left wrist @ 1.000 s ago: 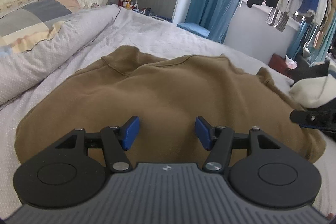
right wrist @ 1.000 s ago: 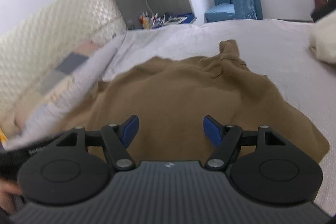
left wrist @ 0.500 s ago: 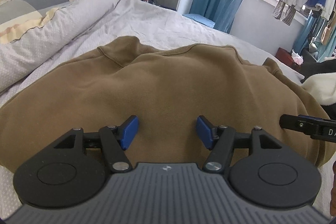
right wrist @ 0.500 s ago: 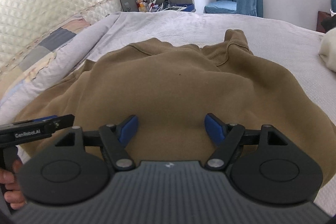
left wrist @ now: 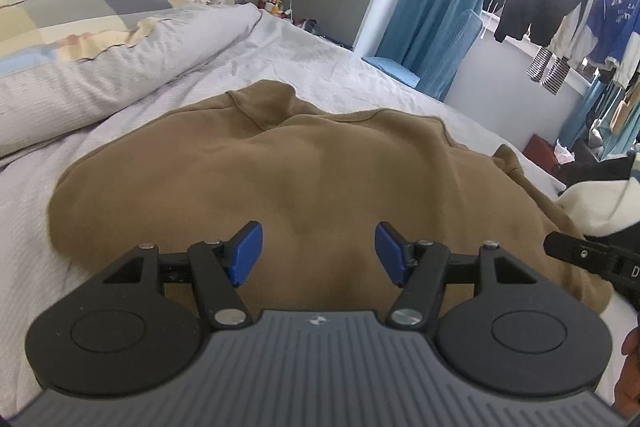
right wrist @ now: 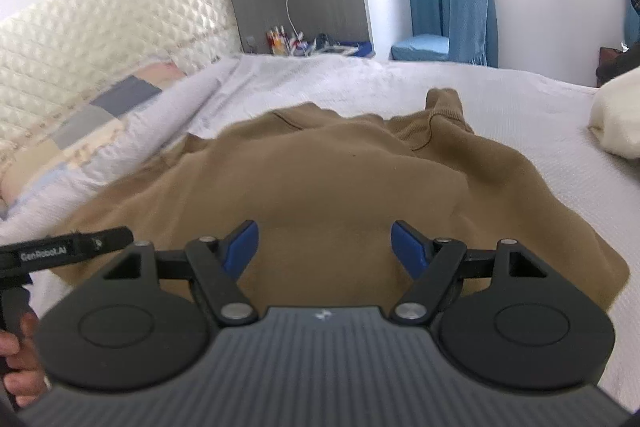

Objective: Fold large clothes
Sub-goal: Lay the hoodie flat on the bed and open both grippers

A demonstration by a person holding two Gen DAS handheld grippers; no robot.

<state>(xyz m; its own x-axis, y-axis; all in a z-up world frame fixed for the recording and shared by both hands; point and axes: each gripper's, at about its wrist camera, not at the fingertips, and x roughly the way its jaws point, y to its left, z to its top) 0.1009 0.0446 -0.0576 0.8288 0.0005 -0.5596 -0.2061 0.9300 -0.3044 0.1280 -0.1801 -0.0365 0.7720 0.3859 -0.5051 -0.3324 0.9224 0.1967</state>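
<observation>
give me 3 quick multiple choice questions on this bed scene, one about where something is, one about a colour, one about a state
1. Where does the brown sweatshirt lie?
A. hanging by the window
B. spread on the white bedspread
C. on the blue chair

2. What colour are the pads on the left gripper?
A. red
B. green
C. blue

3. How do the jaws of the right gripper stand?
A. open, nothing pinched between them
B. clamped on a sleeve
C. shut on a pillow

Answers:
1 B, the sweatshirt rests flat on the bed in both views.
2 C, both pads show blue.
3 A, the pads stand well apart above the fabric.
</observation>
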